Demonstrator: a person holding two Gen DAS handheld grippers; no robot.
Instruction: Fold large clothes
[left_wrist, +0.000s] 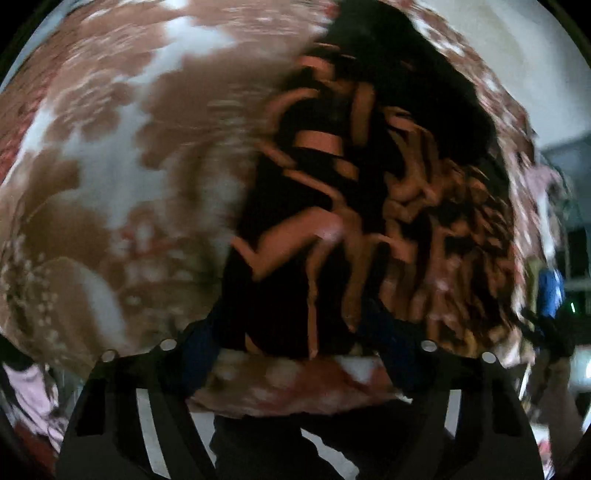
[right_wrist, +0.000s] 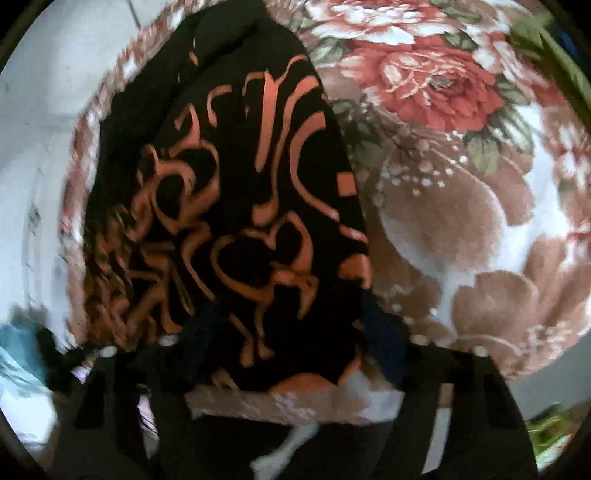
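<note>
We hold the black garment with orange print (right_wrist: 236, 221) in both tools: the left gripper (left_wrist: 295, 354) and right gripper (right_wrist: 288, 354) each appear pinched narrow on its near hem at six o'clock, above the floral blanket (right_wrist: 461, 221). If either pinch is shallow, we judge the hem could slip and the fold skew.

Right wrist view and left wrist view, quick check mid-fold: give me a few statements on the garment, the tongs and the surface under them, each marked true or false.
1. The black garment has an orange pattern. True.
2. It lies over a plain grey sheet. False: it is over a floral blanket in brown, white and red.
3. The right tongs have the garment between their fingers. True.
4. The left tongs point away from the garment. False: its fabric fills the gap between their fingers.
5. The left view is sharp. False: it is motion-blurred.
</note>
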